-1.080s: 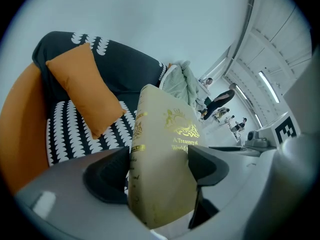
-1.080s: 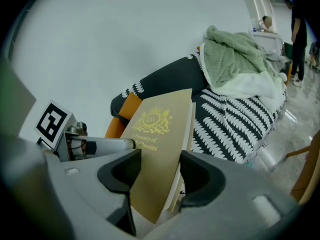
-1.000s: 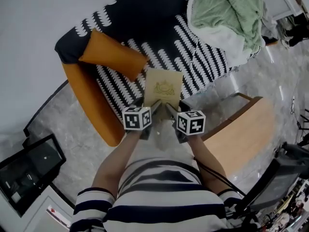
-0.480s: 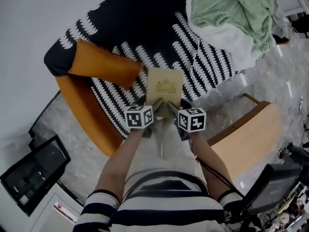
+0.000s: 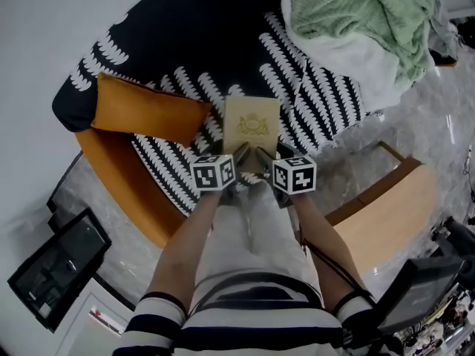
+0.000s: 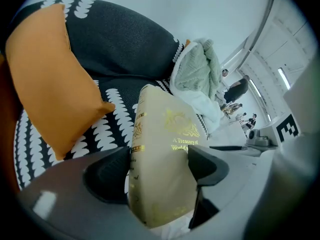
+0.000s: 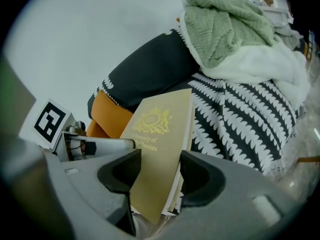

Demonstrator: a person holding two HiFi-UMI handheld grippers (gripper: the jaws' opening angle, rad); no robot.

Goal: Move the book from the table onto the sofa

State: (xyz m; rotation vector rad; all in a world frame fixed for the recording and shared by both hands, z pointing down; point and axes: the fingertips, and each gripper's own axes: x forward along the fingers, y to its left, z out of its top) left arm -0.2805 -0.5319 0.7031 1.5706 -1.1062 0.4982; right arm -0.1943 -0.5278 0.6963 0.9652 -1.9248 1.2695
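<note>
Head view: the left gripper (image 5: 239, 156) and right gripper (image 5: 261, 158) are holding the cream book (image 5: 251, 123) by its near end over the front edge of the sofa (image 5: 319, 102), beside the orange cushion (image 5: 145, 110). Left gripper view: the jaws are clamping the book at its spine side. Right gripper view: the jaws are clamping its page side

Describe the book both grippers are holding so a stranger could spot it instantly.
Find the black sofa with white leaf print; over its seat, beside the orange cushion, the left gripper and right gripper clamp a cream hardback book. Only it bears a gold crest.
</note>
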